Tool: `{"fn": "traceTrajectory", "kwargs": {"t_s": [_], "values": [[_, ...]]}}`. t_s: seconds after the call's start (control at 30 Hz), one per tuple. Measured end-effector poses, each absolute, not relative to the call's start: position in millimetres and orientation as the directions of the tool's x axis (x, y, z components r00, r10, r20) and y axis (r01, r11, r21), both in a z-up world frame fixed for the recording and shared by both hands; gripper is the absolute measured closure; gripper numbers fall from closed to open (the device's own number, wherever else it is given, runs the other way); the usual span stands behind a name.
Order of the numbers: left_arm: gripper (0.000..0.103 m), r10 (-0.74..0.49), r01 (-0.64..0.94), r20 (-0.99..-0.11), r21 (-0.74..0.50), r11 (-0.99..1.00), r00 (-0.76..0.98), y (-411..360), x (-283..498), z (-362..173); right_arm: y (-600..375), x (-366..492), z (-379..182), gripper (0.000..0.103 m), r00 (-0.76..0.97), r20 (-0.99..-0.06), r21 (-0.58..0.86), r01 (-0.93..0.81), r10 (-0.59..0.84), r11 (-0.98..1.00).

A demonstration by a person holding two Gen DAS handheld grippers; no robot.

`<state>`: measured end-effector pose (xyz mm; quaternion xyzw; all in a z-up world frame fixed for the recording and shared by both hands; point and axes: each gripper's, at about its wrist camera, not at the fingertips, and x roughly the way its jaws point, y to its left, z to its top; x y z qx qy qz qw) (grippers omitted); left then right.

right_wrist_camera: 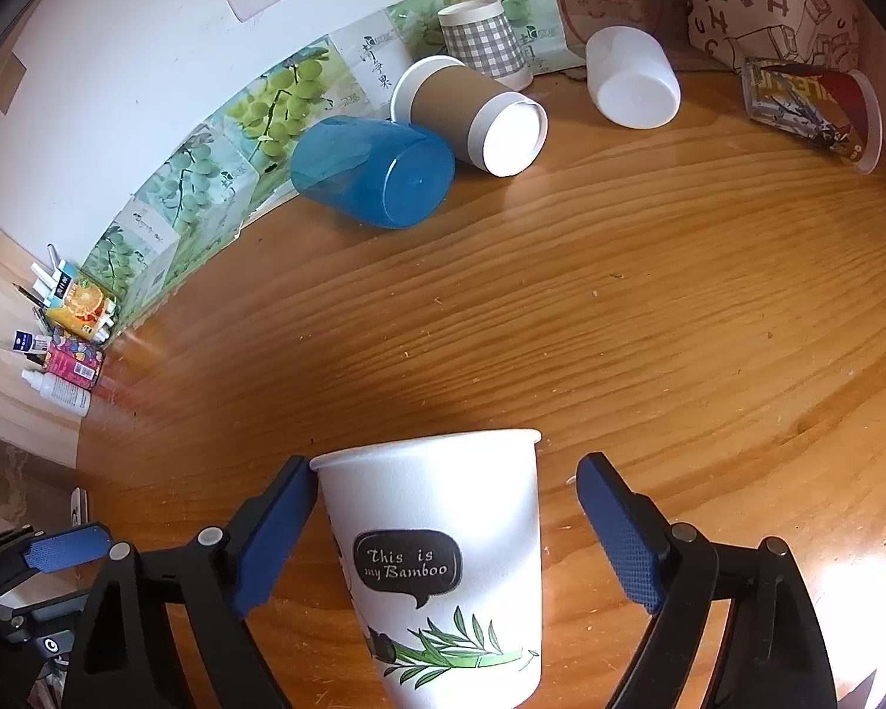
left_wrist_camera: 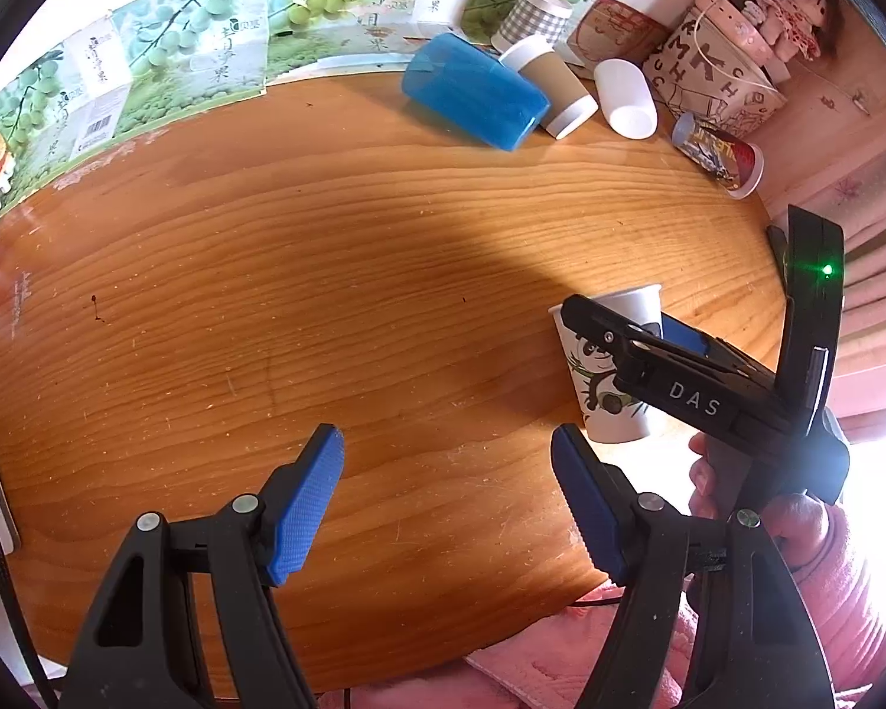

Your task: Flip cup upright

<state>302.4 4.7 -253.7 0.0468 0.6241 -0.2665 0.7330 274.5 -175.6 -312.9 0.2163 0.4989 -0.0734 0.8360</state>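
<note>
panda cup [right_wrist_camera: 443, 567]: white paper, bamboo print, standing rim-up on the counter [right_wrist_camera: 650, 307], so the flip looks done; only release and withdrawal seem left. right gripper [right_wrist_camera: 446, 537]: jaws wide, straddling the cup, left pad at or near its wall, right pad apart. left gripper [left_wrist_camera: 446, 502]: jaws wide, empty, just beside the cup. cup sits near the counter's front edge; open wood beyond it, tipped cups well apart at the wall.

White paper panda cup [right_wrist_camera: 443, 561] with bamboo print and "This is my Bamboo" bubble, upright, rim up, on desk [right_wrist_camera: 620, 325] at 6 o'clock in right-wrist view.
</note>
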Motion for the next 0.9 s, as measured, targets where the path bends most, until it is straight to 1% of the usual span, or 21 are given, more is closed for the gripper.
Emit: {"fn": "traceTrajectory", "kwargs": {"t_s": [0.1,0.27,0.63,0.9], "values": [[0.027,-0.334,0.449,-0.94,-0.268,0.852,0.073,3.5,302.1,-254.6,-172.4,275.8,-311.7,0.024,0.492,-0.865,0.282,0.321,0.096,0.904],[0.027,-0.341,0.446,-0.937,-0.273,0.852,0.077,4.5,302.0,-253.5,-168.5,273.7,-304.5,0.028,0.518,-0.851,0.278,0.293,0.092,0.915],[0.027,-0.37,0.453,-0.923,-0.288,0.844,0.102,11.1,299.6,-244.6,-162.2,259.1,-282.3,0.028,0.607,-0.793,0.254,0.259,0.047,0.932],[0.027,-0.391,0.472,-0.912,-0.294,0.831,0.121,17.8,296.6,-237.7,-149.5,250.1,-266.4,0.028,0.668,-0.744,0.202,0.236,-0.008,0.95]]}}
